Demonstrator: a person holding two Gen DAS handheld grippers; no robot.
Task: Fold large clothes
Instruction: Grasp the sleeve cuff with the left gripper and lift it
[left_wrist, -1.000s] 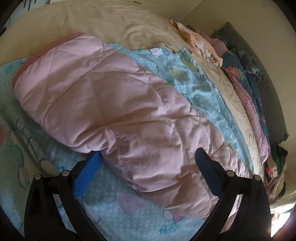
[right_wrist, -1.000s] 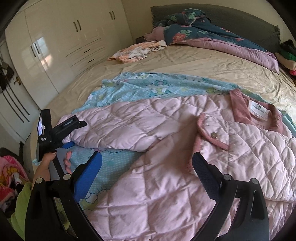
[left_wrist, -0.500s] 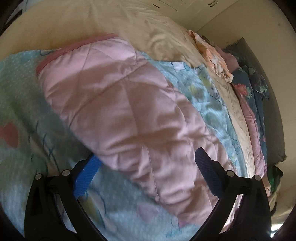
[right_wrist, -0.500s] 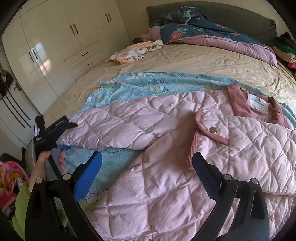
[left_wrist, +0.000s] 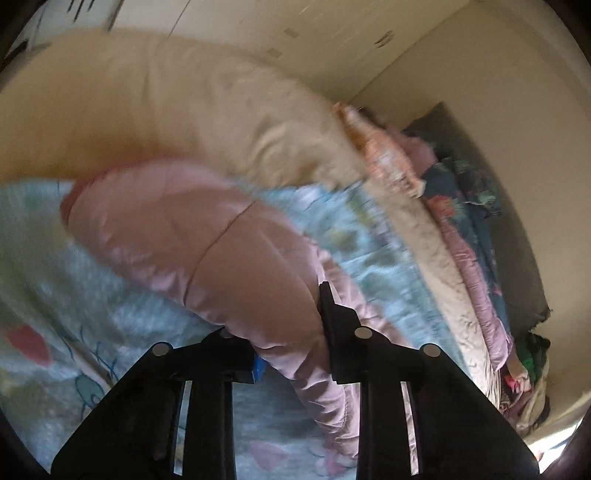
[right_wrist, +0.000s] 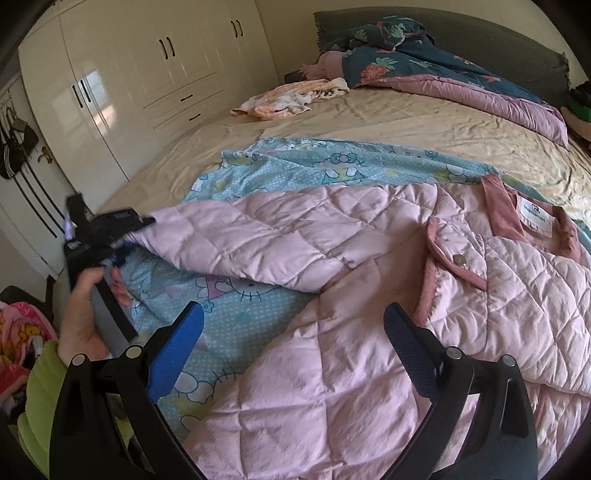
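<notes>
Pink quilted fabric is the material to manage here: the jacket (right_wrist: 369, 295) lies open on the blue cartoon sheet (right_wrist: 229, 325) that covers part of the beige bed (right_wrist: 406, 125), and I take the jacket as the landmark for all places. At the far left end of the jacket, the left gripper (left_wrist: 288, 332) has just been closing its jaws, and now they are clamped on the sleeve (left_wrist: 207, 240), near the cuff; the fabric bunches between them. In the right wrist view the person's hand (right_wrist: 85, 314) holds this tool at the left tip of the sleeve. To do this step well, I think the grip must take the full thickness of the padded sleeve, not only the top layer, because the smooth shell can slip out. The sleeve should then be carried across toward the middle of the jacket, low and slowly, so that the blue sheet under it is not dragged along. Toward the right, over the lower front of the jacket and left of the collar (right_wrist: 532, 225), the right gripper (right_wrist: 291, 343) hovers with its jaws wide apart and nothing between them. It could press the body of the jacket, so the garment does not slide during the fold.
</notes>
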